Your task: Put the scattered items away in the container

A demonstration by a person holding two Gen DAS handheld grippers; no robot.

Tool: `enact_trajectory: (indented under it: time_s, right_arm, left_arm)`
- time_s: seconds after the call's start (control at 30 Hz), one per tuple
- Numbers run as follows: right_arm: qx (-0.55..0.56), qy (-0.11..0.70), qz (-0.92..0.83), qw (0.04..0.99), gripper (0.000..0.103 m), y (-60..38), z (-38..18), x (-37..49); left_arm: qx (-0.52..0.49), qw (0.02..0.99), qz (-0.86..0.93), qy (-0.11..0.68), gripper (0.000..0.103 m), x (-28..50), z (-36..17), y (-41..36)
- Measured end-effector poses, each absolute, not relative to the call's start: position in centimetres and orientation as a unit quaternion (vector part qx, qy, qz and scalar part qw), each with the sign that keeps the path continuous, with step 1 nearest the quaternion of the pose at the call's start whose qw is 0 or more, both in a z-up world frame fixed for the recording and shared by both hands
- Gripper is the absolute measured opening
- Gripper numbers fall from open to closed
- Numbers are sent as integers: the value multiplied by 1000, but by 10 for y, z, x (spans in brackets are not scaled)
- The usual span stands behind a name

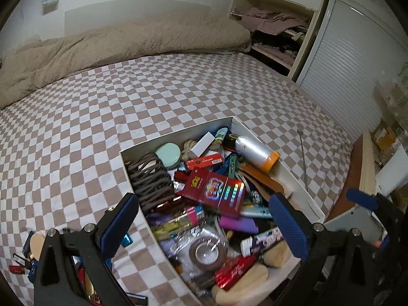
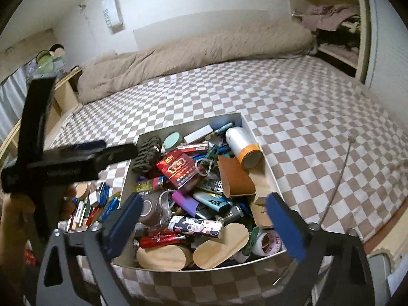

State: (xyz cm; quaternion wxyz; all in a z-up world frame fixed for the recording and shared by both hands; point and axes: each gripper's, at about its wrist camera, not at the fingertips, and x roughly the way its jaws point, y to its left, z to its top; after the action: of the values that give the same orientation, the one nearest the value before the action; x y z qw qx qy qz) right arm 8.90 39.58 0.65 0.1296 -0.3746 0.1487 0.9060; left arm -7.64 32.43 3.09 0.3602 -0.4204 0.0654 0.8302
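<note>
A white box [image 1: 176,134] on the checkered bed is heaped with small items: a red carton [image 1: 211,190], a roll with an orange end [image 1: 255,153], a grey coil [image 1: 150,178], tape, lighters. My left gripper [image 1: 204,224] is open and empty, its blue pads [image 1: 118,225] straddling the box's near left wall. My right gripper [image 2: 204,224] is open and empty above the box's [image 2: 257,140] near end. Several scattered lighters and small items [image 2: 94,209] lie on the bed left of the box, also in the left wrist view [image 1: 28,252]. The left gripper's side shows in the right wrist view [image 2: 76,158].
A thin metal rod [image 2: 336,178] lies on the bed right of the box, also in the left wrist view [image 1: 303,160]. A beige duvet [image 1: 114,48] lies along the far side. An open closet [image 1: 275,30] stands at back right. The wooden bed edge [image 1: 367,168] is at right.
</note>
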Motion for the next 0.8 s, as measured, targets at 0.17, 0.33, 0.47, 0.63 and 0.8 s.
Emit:
enact_trajectory:
  time_s: [0.17,0.33,0.47,0.63,0.8]
  right_arm:
    - [-369,162,906,132,103,390,14,95]
    - [-359,153,911,135,103,378,21,103]
    - [-353,148,915,132,103,367,25,108]
    - [-344,133,919,137,103,352,30,113]
    - [-334,118,925,138,103,337,34,122]
  left_arm:
    - [-406,353,841,61,103,-66,42,298]
    - [-392,343,852,61,103,-56,54,272]
    - [-363,335,865,87,103,-39,64,256]
    - [-346,347,866,102,103,-22,68,239]
    - [-345,354,864,97,103,-13,67,220]
